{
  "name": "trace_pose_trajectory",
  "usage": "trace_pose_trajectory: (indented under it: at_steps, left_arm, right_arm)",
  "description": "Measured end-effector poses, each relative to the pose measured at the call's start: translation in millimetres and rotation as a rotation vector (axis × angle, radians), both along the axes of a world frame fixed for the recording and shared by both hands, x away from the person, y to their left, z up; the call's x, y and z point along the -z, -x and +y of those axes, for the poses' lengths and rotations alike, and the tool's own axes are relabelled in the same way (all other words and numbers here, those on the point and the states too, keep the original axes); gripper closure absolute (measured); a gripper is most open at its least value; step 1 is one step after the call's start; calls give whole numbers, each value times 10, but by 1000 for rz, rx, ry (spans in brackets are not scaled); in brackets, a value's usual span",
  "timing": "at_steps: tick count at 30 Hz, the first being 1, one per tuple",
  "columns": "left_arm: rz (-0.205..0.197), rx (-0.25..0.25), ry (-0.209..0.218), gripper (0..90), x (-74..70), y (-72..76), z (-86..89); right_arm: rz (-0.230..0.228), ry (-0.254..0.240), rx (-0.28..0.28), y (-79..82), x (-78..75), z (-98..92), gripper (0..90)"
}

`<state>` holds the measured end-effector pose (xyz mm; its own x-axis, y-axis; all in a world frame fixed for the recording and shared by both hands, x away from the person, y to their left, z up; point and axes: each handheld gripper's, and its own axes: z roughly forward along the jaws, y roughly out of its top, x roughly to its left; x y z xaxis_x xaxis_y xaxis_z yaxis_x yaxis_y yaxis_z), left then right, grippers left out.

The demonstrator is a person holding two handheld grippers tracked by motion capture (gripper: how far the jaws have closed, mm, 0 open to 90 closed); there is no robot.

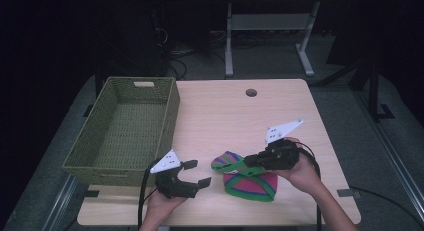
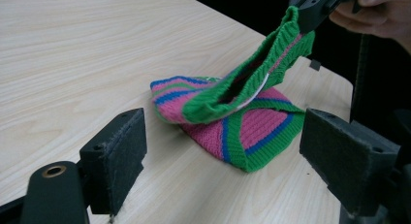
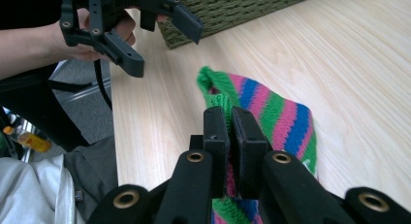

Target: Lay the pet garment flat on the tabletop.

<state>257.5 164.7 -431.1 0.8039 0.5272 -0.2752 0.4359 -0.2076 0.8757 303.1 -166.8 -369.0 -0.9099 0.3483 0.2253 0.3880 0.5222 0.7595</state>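
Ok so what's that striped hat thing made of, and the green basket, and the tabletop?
The striped hat looks like knitted yarn, probably wool or acrylic: ribbed stitches show in its pink, green and blue bands, and it sags where the right gripper pinches it. The basket looks woven from olive fibre or paper cord, matte. The table appears to be pale wood or a wood-grain laminate, smooth.

Lab, dark room, cables [image 1: 175, 61], bench frame [image 1: 270, 28]

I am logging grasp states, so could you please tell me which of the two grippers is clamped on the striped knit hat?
The right gripper: jaws shut on the hat's green rim, lifting it. The left gripper is open.
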Motion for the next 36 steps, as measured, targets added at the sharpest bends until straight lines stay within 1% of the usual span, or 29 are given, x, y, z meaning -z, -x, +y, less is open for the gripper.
trace_pose_trajectory:
  at_steps: [2,6,8,9,10,11,13,14,16,18,19,21,24,25,27,28,29,30,32,33,34,36]
  left_arm:
    - [-1,6,-5,168,2,-12,-26]
    - [4,31,4,172,8,-36,-110]
    - [-1,55,-1,191,4,-46,-150]
    - [-1,62,3,203,1,-51,-171]
    - [0,66,-4,206,-5,-60,-184]
    - [-1,66,2,212,-10,-69,-194]
    - [10,70,7,230,-18,-90,-209]
    - [13,76,0,235,-23,-102,-219]
    - [26,103,10,242,-39,-120,-242]
    - [5,112,10,273,-66,-129,-265]
    - [2,119,9,285,-73,-144,-281]
    - [-12,122,-13,289,-76,-188,-332]
    - [-21,140,-17,301,-45,-269,-398]
    - [-28,143,-28,304,-30,-294,-425]
    - [-35,155,-35,302,3,-345,-477]
    - [-40,157,-40,296,17,-367,-502]
    - [-57,159,-50,287,34,-401,-528]
    - [-60,163,-47,276,52,-434,-540]
    - [-50,180,-33,274,98,-500,-570]
    - [-46,189,-35,272,113,-525,-583]
    - [-32,201,-46,271,133,-574,-621]
    - [-18,201,-77,272,135,-613,-686]
  right_arm:
    - [3,-9,5,-15,19,-68,854]
    - [21,-53,8,-53,41,-183,854]
    - [29,-61,12,-76,50,-226,854]
    - [30,-66,12,-83,48,-250,854]
    - [30,-75,11,-90,46,-277,854]
    - [32,-84,15,-94,41,-302,854]
    - [37,-102,14,-102,33,-352,854]
    - [39,-105,15,-106,30,-375,853]
    - [42,-101,14,-116,24,-424,853]
    - [43,-115,17,-124,23,-482,853]
    - [45,-120,19,-130,25,-511,853]
    - [49,-133,18,-137,30,-564,852]
    - [53,-148,14,-147,30,-618,851]
    - [54,-155,13,-150,32,-633,851]
    - [64,-160,5,-158,36,-661,851]
    - [66,-163,0,-164,39,-669,851]
    - [69,-162,-8,-169,42,-679,851]
    - [70,-164,-18,-172,42,-691,851]
    - [71,-177,-24,-175,43,-707,851]
    - [74,-182,-26,-182,43,-721,851]
    - [77,-183,-26,-185,42,-727,851]
    - [77,-182,-25,-196,41,-743,851]
